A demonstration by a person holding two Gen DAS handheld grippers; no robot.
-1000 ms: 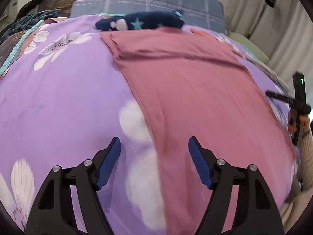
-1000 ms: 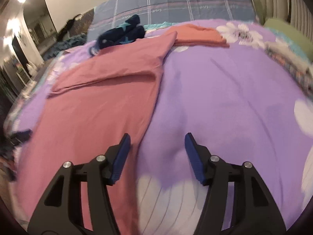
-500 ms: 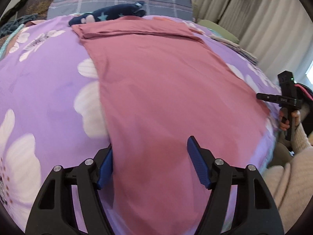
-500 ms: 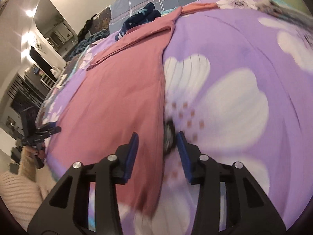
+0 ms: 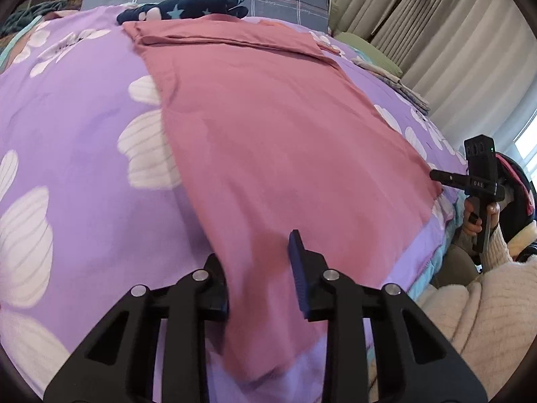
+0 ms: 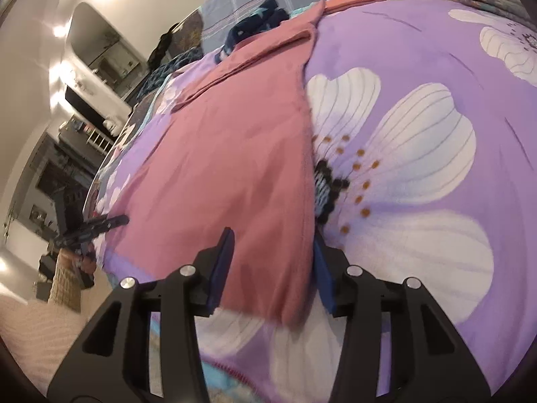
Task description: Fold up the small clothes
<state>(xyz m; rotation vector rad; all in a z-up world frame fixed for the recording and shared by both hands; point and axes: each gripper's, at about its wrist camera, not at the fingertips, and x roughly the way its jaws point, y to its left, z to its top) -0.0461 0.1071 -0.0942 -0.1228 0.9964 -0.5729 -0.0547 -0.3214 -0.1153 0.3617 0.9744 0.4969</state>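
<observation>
Pink garment (image 5: pixel 268 141) lies flat on bed (image 5: pixel 67 174), top band folded over at 12 o'clock. Left gripper (image 5: pixel 258 268) jaws just narrowed around near-left corner; right gripper (image 6: pixel 272 268) half-open astride near-right corner. Main folds remain, I judge.

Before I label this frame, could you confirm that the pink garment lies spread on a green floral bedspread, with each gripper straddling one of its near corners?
Not quite: the bedspread is purple with white flowers, not green, as both wrist views show. The rest holds: the pink garment lies spread on it, with the left gripper and the right gripper each straddling a near corner.
</observation>
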